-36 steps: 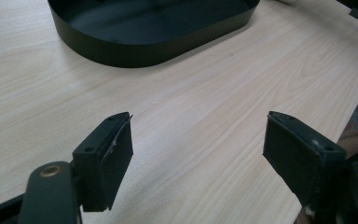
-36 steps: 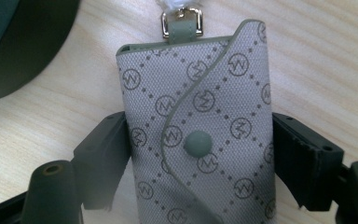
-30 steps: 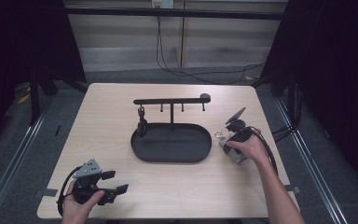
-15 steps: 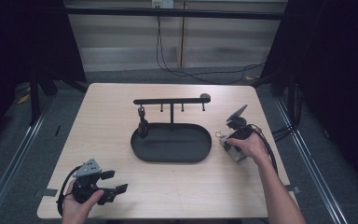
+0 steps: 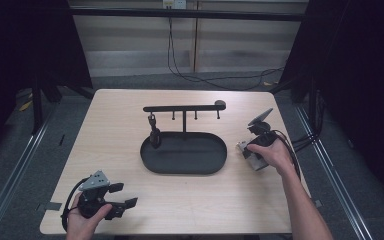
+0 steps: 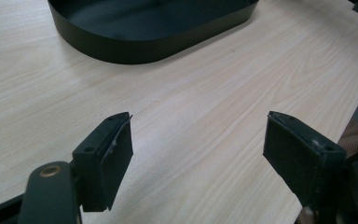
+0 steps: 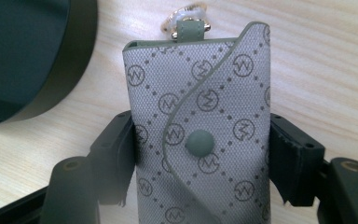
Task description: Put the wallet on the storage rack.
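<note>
Right tongs (image 7: 200, 154) are clamped on a grey key pouch (image 7: 200, 116), one black jaw pressed to each long side of it; the jaws have just been closing, with the pouch between them. Seen in the right gripper view, the pouch is woven fabric with a repeating monogram pattern, a curved flap fastened by a green snap button (image 7: 200, 142), and a green loop with a gold ring (image 7: 186, 16) at its 12 o'clock end. It lies flat on the pale wooden table (image 5: 120, 130), just beside the rim of a black oval tray (image 5: 183, 154), which sits at the pouch's 9 o'clock in the high view. There the right tongs (image 5: 245, 150) sit at the table's 3 o'clock, held in the person's right hand (image 5: 270, 152).

Left tongs (image 6: 196, 154) stand wide open with nothing between the jaws, hovering low over bare wood; the tray's wall shows at 12 o'clock in the left gripper view. In the high view they (image 5: 122, 197) are at the table's 7 o'clock, well apart from the tray, held by the left hand (image 5: 85, 217).

A black hook rack (image 5: 184, 108) rises from the tray's far rim, with a small dark object (image 5: 154, 135) hanging at its left end.
</note>
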A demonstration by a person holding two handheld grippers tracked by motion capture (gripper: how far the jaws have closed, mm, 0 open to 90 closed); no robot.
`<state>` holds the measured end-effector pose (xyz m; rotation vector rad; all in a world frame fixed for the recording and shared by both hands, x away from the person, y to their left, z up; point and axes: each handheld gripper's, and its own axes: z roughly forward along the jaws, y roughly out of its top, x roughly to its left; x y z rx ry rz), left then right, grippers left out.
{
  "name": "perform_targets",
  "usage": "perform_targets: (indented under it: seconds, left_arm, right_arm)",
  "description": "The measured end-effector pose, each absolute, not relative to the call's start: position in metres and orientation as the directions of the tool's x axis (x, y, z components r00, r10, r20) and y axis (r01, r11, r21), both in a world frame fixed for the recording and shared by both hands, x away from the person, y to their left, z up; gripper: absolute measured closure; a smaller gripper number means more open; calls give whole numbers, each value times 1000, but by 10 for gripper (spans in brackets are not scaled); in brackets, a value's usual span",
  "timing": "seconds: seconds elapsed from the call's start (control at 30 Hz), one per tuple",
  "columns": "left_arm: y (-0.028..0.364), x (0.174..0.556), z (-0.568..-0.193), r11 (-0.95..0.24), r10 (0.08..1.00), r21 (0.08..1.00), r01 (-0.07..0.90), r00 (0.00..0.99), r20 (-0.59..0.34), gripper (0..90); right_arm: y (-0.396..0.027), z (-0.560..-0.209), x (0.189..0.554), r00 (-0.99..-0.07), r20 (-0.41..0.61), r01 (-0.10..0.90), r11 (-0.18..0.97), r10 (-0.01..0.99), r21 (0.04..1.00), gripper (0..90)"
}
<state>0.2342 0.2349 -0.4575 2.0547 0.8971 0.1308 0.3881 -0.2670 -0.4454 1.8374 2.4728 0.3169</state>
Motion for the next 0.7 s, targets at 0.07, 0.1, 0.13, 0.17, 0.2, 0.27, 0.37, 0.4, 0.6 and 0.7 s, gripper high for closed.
perform_targets:
  seconds: [0.07,0.1,0.13,0.17,0.2,0.27,0.37,0.4,0.6,0.7]
  left_arm:
    - [234,234,-458,-366,637,751,549,737,-229,235]
    - [234,234,-458,-365,639,752,549,735,-226,235]
    - [234,234,-458,-367,641,751,549,734,-224,235]
    - [234,234,-458,-367,643,750,551,733,-223,234]
    - [235,234,-458,-366,643,750,551,732,-224,234]
    - [235,234,-458,-367,643,750,551,732,-224,234]
    - [235,234,-458,-367,643,752,547,734,-220,233]
    - [235,234,-458,-369,642,751,547,735,-219,233]
    - [234,234,-458,-371,637,749,549,737,-225,233]
    - [234,235,-459,-377,635,744,552,738,-226,233]
  right_arm:
    - [-270,-444,387,-294,95,942,272,951,199,323]
    - [-271,-443,387,-293,96,942,270,951,201,323]
    - [-271,-442,386,-286,98,944,263,953,198,323]
    - [-272,-441,386,-287,98,943,264,953,201,323]
    - [-273,-440,386,-292,94,942,269,952,201,323]
    - [-273,-437,385,-293,87,941,271,952,201,324]
    - [-271,-430,385,-297,84,939,275,951,208,324]
    - [-270,-427,385,-300,81,938,279,950,205,324]
    - [-266,-416,387,-317,74,933,297,945,206,324]
    - [-265,-411,388,-320,70,933,301,945,197,324]
